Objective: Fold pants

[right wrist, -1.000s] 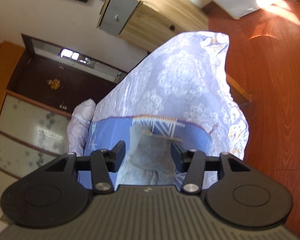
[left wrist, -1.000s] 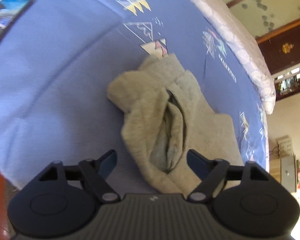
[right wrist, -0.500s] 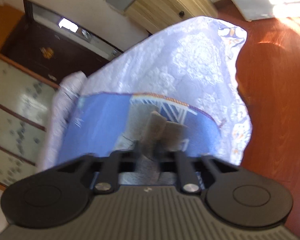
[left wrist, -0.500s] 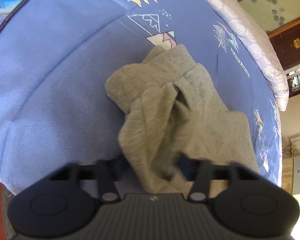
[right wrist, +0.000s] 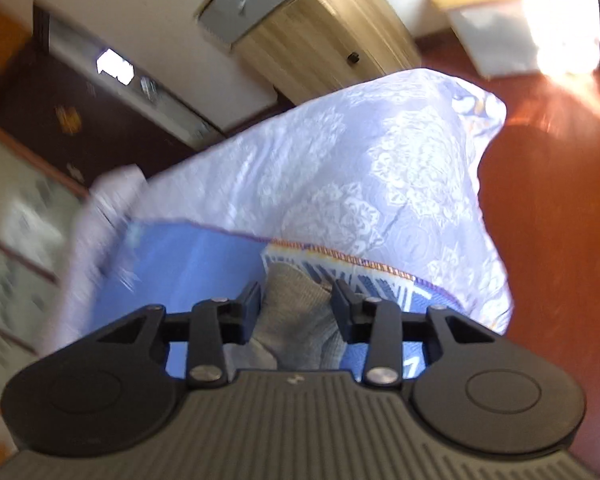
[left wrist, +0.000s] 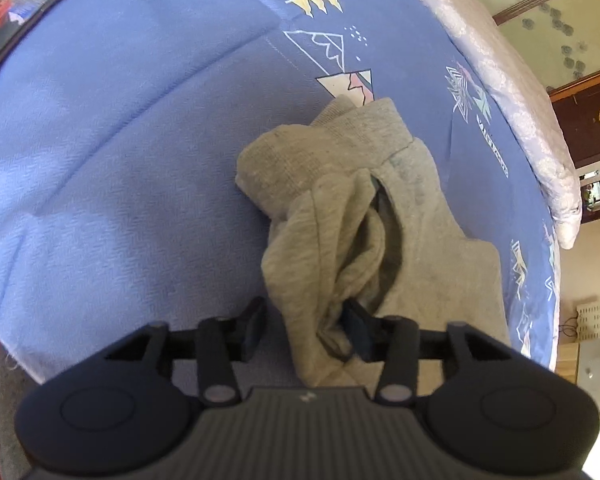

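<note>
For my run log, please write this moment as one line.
task: fold pants | left gripper: jaws just opening, pants between | right gripper: jaws just opening, pants between

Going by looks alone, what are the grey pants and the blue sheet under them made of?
Grey pants: apparently a soft knit, sweatshirt-type jersey, matte and slightly fuzzy; the ribbed band at one end and limp, rounded folds suggest it. Blue sheet: looks like thin woven cloth, perhaps cotton, matte, with a fine herringbone texture, sharp creases and printed mountain shapes. The exact fibre cannot be told.
</note>
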Demonstrator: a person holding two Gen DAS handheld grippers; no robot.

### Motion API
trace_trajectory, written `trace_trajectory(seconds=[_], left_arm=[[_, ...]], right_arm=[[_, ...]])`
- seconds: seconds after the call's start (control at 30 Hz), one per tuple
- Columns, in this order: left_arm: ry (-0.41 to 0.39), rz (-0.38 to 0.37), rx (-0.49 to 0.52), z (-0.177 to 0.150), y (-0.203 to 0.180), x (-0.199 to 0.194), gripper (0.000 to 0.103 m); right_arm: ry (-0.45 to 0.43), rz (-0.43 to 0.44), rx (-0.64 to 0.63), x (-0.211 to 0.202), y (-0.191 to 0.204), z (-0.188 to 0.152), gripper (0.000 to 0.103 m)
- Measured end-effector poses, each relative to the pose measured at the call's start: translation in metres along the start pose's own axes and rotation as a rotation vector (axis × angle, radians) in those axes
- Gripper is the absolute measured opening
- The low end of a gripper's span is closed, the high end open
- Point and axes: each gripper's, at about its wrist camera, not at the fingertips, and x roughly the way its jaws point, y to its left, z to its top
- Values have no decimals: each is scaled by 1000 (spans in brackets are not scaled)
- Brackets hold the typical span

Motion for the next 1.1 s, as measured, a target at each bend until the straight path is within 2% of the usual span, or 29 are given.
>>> trace_trajectory(seconds=[0.03,0.07,0.13,0.23,0.3,0.33,0.37,0.43,0.47,0.5,0.57,0.67,0.8,0.93,1.03,1.1], left_arm=[[-4,6,5,-1,-1,-1,56],[-5,10,12,-1,-1,-2,57],[-1,13,30,-1,-3,0,60],[-6,13,40,-2,-9,4,67],[-7,8,50,-3,-14,7,67],[-8,9,60,-3,-17,9,59],[-8,13,69,-3,-19,12,43],[8,-9,52,-1,-19,18,27],[11,-9,31,1,-18,19,23],[12,-11,25,3,-20,19,21],[4,-35,24,10,-25,12,18],[-23,-119,16,33,-40,-6,17],[-100,-219,-5,79,-72,-37,16],[-246,-330,10,116,-108,-83,16],[-327,-335,34,122,-111,-106,16],[-331,-261,43,116,-99,-103,16]], right_arm=[[-43,43,25,-12,-7,1,43],[-84,55,17,-24,-13,2,43],[-106,37,-26,-40,-21,2,45],[-23,82,-40,-44,-37,-11,45],[9,105,-55,-41,-39,-26,45],[22,102,-65,-37,-39,-30,45],[37,99,-74,-30,-34,-36,46],[75,95,-100,-16,-23,-46,45],[86,84,-125,-13,-16,-50,35],[78,77,-154,-13,-6,-52,16],[51,99,-182,-22,11,-50,12],[19,159,-184,-31,41,-26,11],[27,232,-141,-15,100,1,10],[35,378,14,1,150,19,10],[30,417,16,7,177,12,10],[57,401,-4,12,176,-2,10]])
